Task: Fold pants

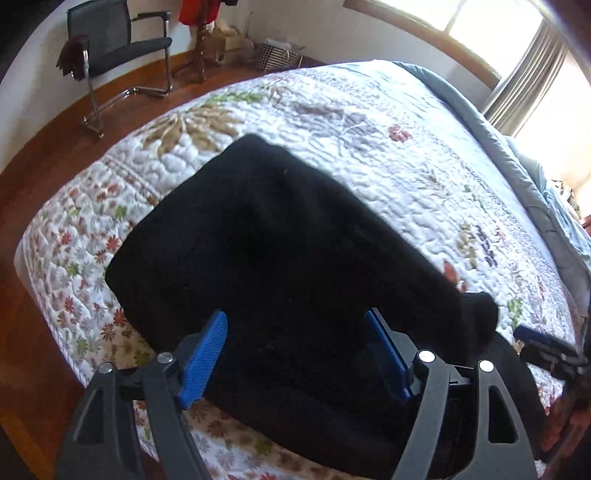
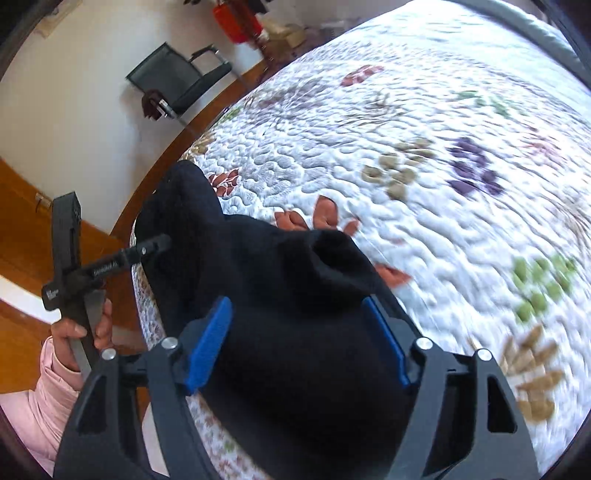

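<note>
Black pants (image 1: pixel 277 240) lie folded into a thick block on a floral quilt (image 1: pixel 369 129), near the bed's front corner. My left gripper (image 1: pixel 295 317) hangs just above the near part of the block, jaws wide apart, its blue pads (image 1: pixel 207 350) not pressing the cloth. In the right wrist view, my right gripper (image 2: pixel 295 306) straddles a bunched, raised end of the pants (image 2: pixel 295 369); cloth fills the gap, but I see no squeeze. The right gripper's body also shows in the left wrist view, at the right edge (image 1: pixel 546 350). A hand (image 2: pixel 81 328) in a pink sleeve holds the left gripper's handle.
The quilt (image 2: pixel 443 184) stretches wide beyond the pants. A grey blanket (image 1: pixel 498 140) lies along the far side under a window (image 1: pixel 480 22). Wooden floor (image 1: pixel 37 184) borders the bed, with a black chair (image 1: pixel 122 48) and a checked basket (image 1: pixel 277 55) by the wall.
</note>
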A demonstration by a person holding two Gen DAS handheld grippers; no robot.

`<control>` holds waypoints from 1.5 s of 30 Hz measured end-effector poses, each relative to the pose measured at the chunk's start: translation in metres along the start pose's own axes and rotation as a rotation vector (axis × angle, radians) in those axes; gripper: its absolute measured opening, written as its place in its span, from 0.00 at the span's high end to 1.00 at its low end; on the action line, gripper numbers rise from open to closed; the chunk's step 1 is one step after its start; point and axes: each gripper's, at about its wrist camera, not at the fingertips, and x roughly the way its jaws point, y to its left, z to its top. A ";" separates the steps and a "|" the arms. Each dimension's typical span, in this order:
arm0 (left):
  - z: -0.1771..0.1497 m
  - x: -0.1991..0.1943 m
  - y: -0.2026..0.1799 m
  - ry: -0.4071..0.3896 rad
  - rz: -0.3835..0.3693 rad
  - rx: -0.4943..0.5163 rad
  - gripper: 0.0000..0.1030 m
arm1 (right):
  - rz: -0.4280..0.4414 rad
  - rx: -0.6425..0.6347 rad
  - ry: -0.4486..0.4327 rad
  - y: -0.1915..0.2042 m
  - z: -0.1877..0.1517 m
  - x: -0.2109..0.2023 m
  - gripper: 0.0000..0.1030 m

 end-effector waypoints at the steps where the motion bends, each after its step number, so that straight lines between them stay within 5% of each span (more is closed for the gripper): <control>1: 0.000 0.002 0.003 -0.004 -0.006 0.003 0.25 | 0.002 -0.009 0.011 -0.001 0.005 0.006 0.31; 5: -0.003 0.005 0.007 -0.018 -0.033 0.005 0.20 | 0.028 -0.039 0.056 -0.003 0.014 0.032 0.38; 7: -0.005 0.006 0.009 -0.024 -0.047 0.000 0.18 | 0.030 -0.054 0.078 -0.002 0.016 0.038 0.55; 9: -0.004 0.007 0.007 -0.028 -0.051 0.003 0.16 | -0.014 -0.081 0.089 0.000 0.018 0.045 0.90; 12: -0.004 0.006 0.006 -0.043 -0.043 0.013 0.16 | 0.011 -0.067 0.044 -0.004 0.024 0.039 0.97; 15: -0.005 0.011 0.009 -0.048 -0.024 0.004 0.16 | 0.028 0.016 -0.039 -0.021 0.036 0.024 0.97; 19: -0.005 0.019 0.006 -0.043 0.015 0.014 0.16 | -0.037 0.032 0.038 -0.033 0.037 0.056 0.95; 23: -0.008 0.017 -0.009 -0.041 0.094 0.096 0.16 | -0.014 0.077 -0.020 -0.040 0.029 0.035 0.61; 26: -0.015 0.004 -0.020 -0.049 0.146 0.118 0.16 | -0.046 0.035 -0.079 -0.037 0.002 -0.012 0.57; 30: -0.042 -0.020 -0.063 -0.041 0.018 0.190 0.16 | -0.102 0.115 -0.154 -0.063 -0.067 -0.086 0.51; 36: -0.101 -0.014 -0.153 0.084 -0.189 0.335 0.16 | -0.244 0.368 -0.186 -0.117 -0.209 -0.161 0.48; 42: -0.145 -0.004 -0.211 0.137 -0.199 0.436 0.16 | -0.145 0.497 -0.236 -0.112 -0.281 -0.174 0.48; 45: -0.161 -0.008 -0.232 0.140 -0.214 0.489 0.16 | -0.183 0.542 -0.255 -0.111 -0.294 -0.179 0.48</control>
